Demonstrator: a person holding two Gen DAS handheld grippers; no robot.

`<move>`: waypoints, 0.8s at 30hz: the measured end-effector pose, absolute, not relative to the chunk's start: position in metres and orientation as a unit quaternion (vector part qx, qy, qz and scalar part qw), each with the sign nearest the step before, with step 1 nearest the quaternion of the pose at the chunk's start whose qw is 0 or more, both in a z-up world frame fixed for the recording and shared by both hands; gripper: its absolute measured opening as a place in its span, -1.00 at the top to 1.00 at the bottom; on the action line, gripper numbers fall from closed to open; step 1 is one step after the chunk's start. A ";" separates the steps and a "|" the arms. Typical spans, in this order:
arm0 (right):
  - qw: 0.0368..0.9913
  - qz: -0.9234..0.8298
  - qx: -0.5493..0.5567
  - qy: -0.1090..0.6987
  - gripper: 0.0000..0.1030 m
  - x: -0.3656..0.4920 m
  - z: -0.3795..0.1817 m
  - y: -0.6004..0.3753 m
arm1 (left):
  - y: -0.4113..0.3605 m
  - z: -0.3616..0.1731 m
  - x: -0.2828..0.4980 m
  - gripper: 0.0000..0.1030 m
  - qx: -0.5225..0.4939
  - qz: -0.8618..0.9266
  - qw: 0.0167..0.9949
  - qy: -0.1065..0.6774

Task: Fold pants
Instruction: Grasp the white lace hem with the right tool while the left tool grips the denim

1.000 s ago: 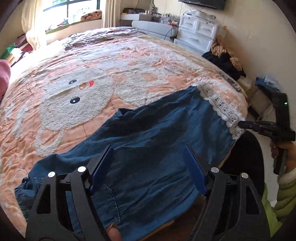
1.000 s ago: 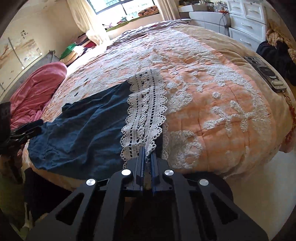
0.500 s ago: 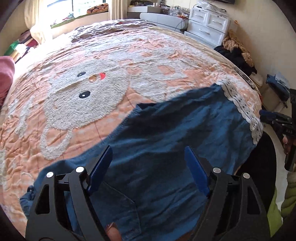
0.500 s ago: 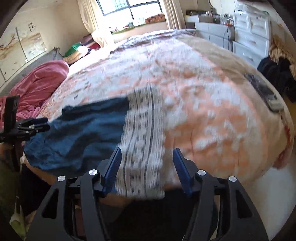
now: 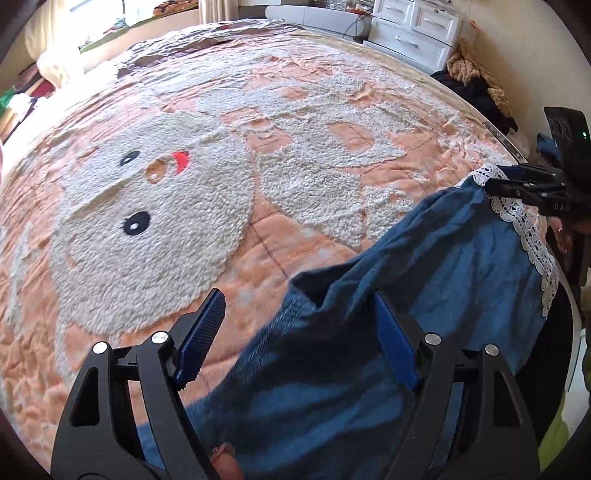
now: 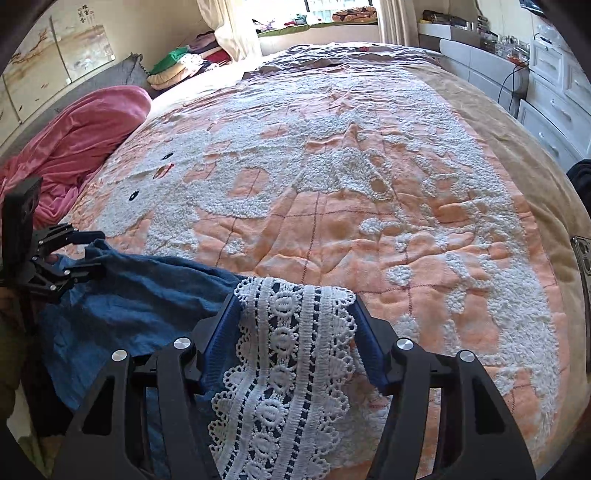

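Observation:
Blue denim pants (image 5: 461, 266) with a white lace hem (image 5: 532, 229) lie across the near edge of the orange quilted bed (image 5: 258, 221). My left gripper (image 5: 299, 332) hangs over the pants' far edge with a raised fold of denim between its jaws. The jaws are closing, and the left pad is still clear of the cloth. In the right wrist view the lace hem (image 6: 291, 350) lies between the jaws of my right gripper (image 6: 295, 332), which are closing around it. The right gripper (image 5: 528, 184) also shows in the left wrist view, and the left gripper (image 6: 74, 254) in the right wrist view.
A pink blanket (image 6: 74, 140) is bunched at the bed's left side. White drawers (image 5: 413, 33) and a pile of dark clothes (image 5: 476, 92) stand along the right wall. A phone (image 6: 583, 258) lies at the bed's right edge. Folded clothes (image 6: 184, 66) sit near the window.
My right gripper let go of the lace hem, opened and shifted along it, and the lace now lies between its jaws. My left gripper moved forward over the denim to its far edge.

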State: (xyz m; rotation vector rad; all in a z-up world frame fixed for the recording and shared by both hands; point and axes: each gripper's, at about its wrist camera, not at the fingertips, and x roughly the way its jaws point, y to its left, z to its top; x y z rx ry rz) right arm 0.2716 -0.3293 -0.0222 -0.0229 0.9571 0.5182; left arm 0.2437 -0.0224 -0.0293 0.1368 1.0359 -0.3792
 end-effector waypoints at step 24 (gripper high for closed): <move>0.859 0.297 -0.045 0.415 0.69 0.236 -0.024 -0.313 | -0.024 -0.021 0.239 0.91 0.044 -0.210 0.859 0.465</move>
